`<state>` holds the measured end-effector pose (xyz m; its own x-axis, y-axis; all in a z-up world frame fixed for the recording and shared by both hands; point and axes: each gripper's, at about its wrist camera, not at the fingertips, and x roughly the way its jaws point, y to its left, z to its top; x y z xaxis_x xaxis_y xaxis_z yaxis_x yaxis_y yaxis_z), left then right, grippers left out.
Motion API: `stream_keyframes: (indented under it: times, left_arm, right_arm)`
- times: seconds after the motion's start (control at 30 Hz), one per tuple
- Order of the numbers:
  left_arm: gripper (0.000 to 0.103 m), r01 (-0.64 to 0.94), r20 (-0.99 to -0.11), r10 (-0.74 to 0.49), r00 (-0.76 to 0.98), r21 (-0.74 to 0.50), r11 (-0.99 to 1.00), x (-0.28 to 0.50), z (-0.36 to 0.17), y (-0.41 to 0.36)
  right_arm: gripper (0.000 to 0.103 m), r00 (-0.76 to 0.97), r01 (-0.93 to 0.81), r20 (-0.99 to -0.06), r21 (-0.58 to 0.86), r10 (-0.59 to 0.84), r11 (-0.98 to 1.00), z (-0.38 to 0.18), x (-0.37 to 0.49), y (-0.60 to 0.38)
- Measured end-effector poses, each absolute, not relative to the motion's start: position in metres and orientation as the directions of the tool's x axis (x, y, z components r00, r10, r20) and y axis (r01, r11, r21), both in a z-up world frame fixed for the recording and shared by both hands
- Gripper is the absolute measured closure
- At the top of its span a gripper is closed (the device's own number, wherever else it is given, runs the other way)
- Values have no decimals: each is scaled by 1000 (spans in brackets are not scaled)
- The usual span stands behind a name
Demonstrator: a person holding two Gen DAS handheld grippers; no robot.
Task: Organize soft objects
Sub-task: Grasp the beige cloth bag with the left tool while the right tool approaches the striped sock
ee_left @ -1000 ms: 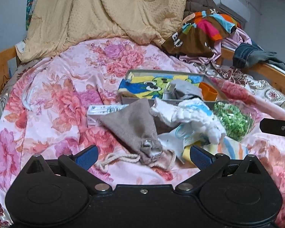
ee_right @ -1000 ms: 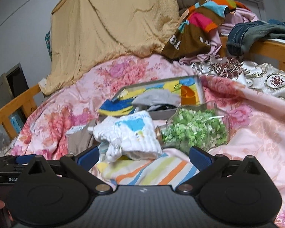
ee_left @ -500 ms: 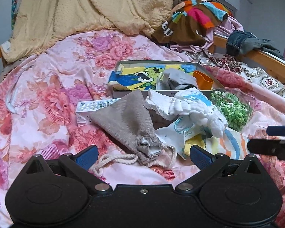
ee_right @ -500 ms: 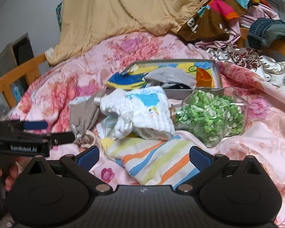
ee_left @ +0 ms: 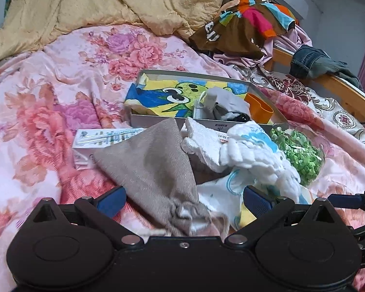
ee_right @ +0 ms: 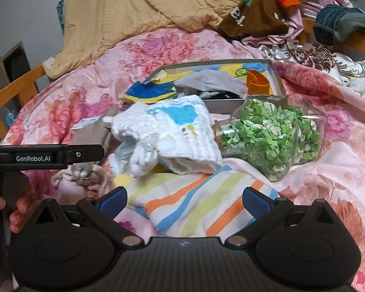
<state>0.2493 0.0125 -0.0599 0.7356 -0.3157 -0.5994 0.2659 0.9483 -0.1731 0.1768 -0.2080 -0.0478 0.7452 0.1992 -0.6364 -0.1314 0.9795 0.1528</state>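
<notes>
With both grippers [ee_left: 183, 198] [ee_right: 185, 198] spread wide and empty, the pouch [ee_left: 155, 170], cloth [ee_right: 177, 133] and towel [ee_right: 194, 204] are left unsorted outside the box [ee_left: 143, 119].

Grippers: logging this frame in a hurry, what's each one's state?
Left gripper: open, holding nothing, over the grey drawstring pouch.
Right gripper: open, holding nothing, over the striped cloth.

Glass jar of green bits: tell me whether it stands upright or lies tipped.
Tipped. The glass jar lies on its side on the bedspread, neck toward the white cloth.
</notes>
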Motion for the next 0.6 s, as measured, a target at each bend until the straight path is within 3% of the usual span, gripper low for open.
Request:
stream_keyframes:
  times: [0.27, 0.43, 0.6]
  left_arm:
    - [1, 262, -609, -329, 722, -199, 944, 269, -77, 18]
    - [1, 239, -608, -364, 706, -280, 930, 278, -86, 30]
    - [13, 225, -601, -400, 692, -348, 910, 283, -91, 39]
  right_arm:
    - [0, 707, -148, -675, 153, 213, 977, -65, 189, -199]
    - [0, 685, -163, -683, 198, 255, 967, -72, 196, -195]
    - [0, 679, -166, -685, 208, 264, 964, -75, 199, -193]
